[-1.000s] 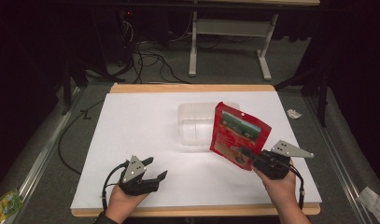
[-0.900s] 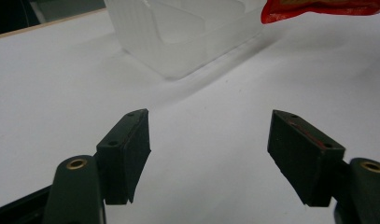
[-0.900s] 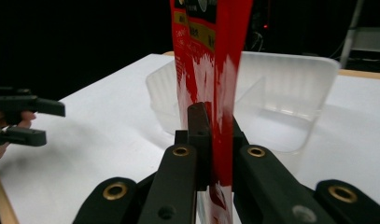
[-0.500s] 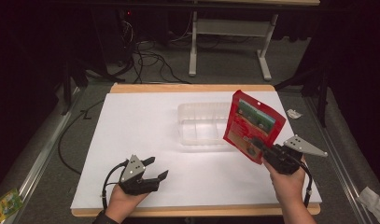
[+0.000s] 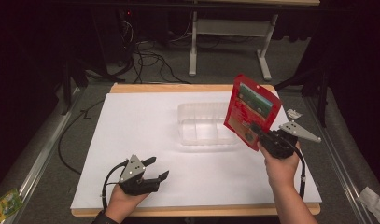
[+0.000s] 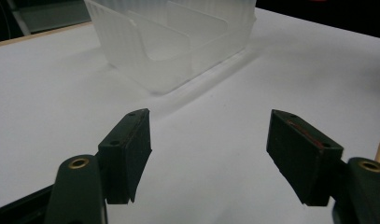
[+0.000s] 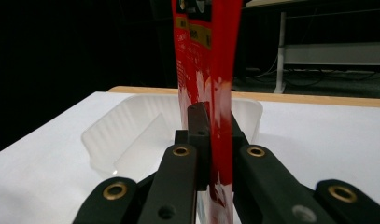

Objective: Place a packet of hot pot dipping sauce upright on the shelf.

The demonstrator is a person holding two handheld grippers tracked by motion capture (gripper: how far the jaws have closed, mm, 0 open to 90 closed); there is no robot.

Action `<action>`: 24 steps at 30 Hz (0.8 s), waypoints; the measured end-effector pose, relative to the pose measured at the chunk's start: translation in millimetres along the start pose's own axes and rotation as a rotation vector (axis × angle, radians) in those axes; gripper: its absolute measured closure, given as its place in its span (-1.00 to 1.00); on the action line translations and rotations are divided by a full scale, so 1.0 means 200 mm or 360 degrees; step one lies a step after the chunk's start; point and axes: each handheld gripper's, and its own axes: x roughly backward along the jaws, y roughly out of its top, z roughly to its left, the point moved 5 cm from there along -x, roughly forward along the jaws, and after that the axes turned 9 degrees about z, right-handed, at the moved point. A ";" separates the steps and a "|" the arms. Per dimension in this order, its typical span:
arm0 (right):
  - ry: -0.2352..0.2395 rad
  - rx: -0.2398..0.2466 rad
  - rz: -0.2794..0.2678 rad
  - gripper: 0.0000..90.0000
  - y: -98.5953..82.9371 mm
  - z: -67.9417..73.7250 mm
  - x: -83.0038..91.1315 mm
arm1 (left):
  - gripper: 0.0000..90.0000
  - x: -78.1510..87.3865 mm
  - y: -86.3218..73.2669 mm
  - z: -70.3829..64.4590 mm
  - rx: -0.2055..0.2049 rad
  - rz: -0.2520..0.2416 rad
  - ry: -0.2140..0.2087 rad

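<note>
Red snack pouch (image 5: 250,112) clenched in my right gripper (image 5: 262,135), now lifted upright beside the clear divided tray (image 5: 201,128), no longer over it. Left gripper (image 5: 152,170) fingers released, idle on surface (image 5: 131,126). Likely repositioning before insertion.

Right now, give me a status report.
Right tongs shut on red pouch, lifted above clear tray. Left tongs open, low over the table. Nothing in the way.

You can read no text here: the print on the red pouch (image 5: 249,112), with its green panel and a yellow band in the right gripper view, is too blurred to make out.
</note>
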 end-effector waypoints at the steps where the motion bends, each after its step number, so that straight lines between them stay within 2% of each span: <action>1: -0.0010 0.0000 0.0004 0.98 0.01 0.00 -0.02 | -0.31 0.00 0.00 0.00 -0.0007 0.0002 0.0003; 11: -0.0062 -0.0001 0.0023 0.98 0.05 -0.03 -0.18 | -0.31 0.00 0.00 0.00 -0.0014 0.0003 0.0000; 24: -0.0128 -0.0009 0.0029 0.99 0.08 -0.03 -0.32 | -0.31 0.00 0.00 0.01 -0.0013 -0.0005 -0.0005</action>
